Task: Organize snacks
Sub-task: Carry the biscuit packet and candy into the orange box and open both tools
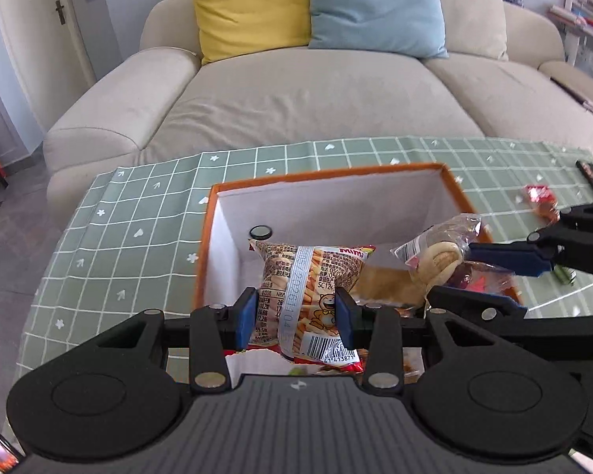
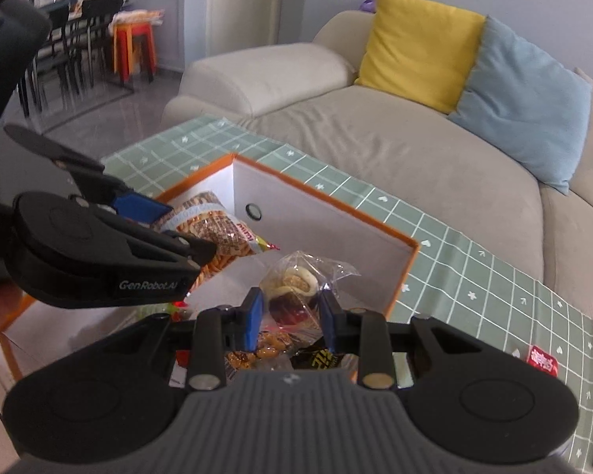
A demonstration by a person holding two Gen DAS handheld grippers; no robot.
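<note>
An orange-rimmed box point(image 1: 328, 173) with white inner walls stands on the green checked tablecloth; it also shows in the right wrist view point(image 2: 328, 201). My left gripper point(image 1: 296, 316) is shut on a snack bag printed with fries point(image 1: 308, 284) and holds it over the box; the bag also shows in the right wrist view point(image 2: 217, 229). My right gripper point(image 2: 290, 318) is shut on a clear bag of round pastries point(image 2: 296, 288) over the box; it appears in the left wrist view point(image 1: 439, 256) too. Several other snack packs point(image 2: 269, 349) lie in the box bottom.
A small red packet point(image 2: 543, 361) lies on the tablecloth right of the box; in the left wrist view a red packet point(image 1: 539, 197) lies there too. A beige sofa point(image 1: 316, 94) with a yellow cushion point(image 1: 249, 8) and a blue cushion point(image 1: 375, 8) stands behind the table.
</note>
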